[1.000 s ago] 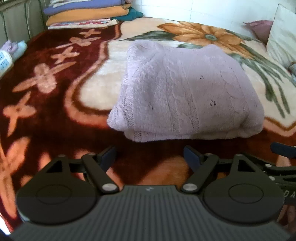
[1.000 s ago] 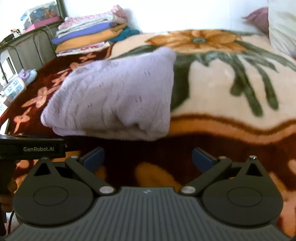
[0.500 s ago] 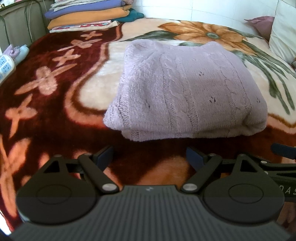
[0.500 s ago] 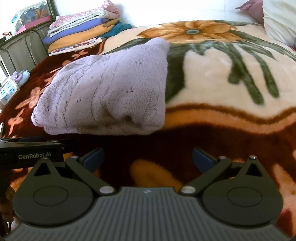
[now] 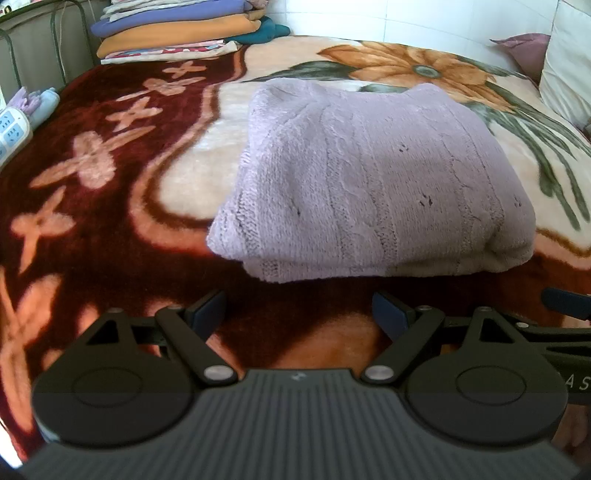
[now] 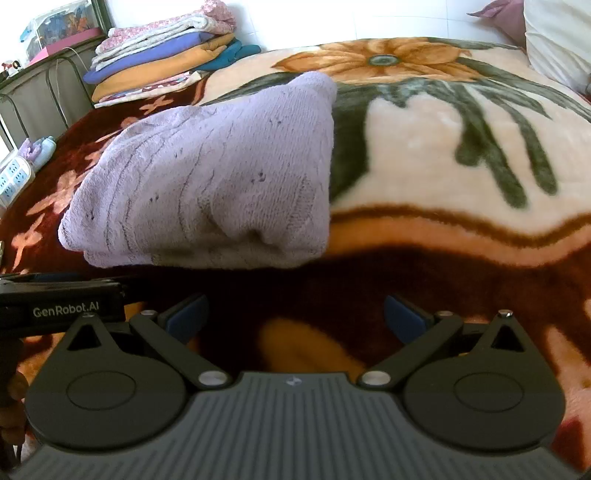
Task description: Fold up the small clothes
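A lilac knitted sweater (image 5: 369, 184) lies folded into a thick rectangle on the flowered blanket (image 5: 110, 206). It also shows in the right wrist view (image 6: 214, 184), left of centre. My left gripper (image 5: 299, 314) is open and empty, just short of the sweater's near edge. My right gripper (image 6: 293, 319) is open and empty, near the sweater's right corner, over the dark red border of the blanket. Part of the right gripper (image 5: 565, 299) shows at the right edge of the left wrist view.
A stack of folded clothes (image 5: 177, 33) sits at the far left corner of the bed (image 6: 155, 62). Pillows (image 5: 565, 62) lie at the far right. A power strip (image 5: 13, 129) and a small bottle (image 5: 46, 103) lie at the left edge, by a metal rail (image 6: 55, 85).
Both grippers have drawn back a little from the sweater and tilted up slightly. The sweater has not moved. Both grippers stay open.
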Available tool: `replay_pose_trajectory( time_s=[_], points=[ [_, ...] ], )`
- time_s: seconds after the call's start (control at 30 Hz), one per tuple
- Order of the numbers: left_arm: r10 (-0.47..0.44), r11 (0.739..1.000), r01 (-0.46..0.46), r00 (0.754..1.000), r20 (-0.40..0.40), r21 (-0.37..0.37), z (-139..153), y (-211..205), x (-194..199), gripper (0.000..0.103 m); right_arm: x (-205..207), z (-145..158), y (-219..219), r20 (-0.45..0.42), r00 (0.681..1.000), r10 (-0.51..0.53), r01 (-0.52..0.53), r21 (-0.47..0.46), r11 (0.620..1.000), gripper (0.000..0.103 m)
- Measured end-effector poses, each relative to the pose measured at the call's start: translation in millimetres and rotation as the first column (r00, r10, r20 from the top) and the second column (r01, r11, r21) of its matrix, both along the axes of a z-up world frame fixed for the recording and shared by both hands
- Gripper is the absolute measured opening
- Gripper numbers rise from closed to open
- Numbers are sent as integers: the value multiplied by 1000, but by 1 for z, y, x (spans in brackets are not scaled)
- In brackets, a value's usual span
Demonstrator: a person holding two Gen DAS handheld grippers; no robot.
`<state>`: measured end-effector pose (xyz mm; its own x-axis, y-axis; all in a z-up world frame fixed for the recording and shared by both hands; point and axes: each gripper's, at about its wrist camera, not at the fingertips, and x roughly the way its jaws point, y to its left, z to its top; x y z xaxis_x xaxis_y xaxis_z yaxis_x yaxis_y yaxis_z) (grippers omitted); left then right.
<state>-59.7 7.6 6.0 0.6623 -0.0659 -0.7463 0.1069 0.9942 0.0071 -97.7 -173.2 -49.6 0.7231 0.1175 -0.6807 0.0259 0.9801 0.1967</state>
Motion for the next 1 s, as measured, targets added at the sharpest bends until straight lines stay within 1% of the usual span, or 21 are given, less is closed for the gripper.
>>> replay_pose_trajectory(
  time_s=[0.27,1.0],
  points=[
    [-5,1000,5,1000,0,15,-1,-2,0,88,0,0,0,2,1000,-2,2,3,1000,103],
    [-5,1000,5,1000,-1,17,-1,-2,0,88,-1,-1,-2,8,1000,-3,3,9,1000,103]
  ],
)
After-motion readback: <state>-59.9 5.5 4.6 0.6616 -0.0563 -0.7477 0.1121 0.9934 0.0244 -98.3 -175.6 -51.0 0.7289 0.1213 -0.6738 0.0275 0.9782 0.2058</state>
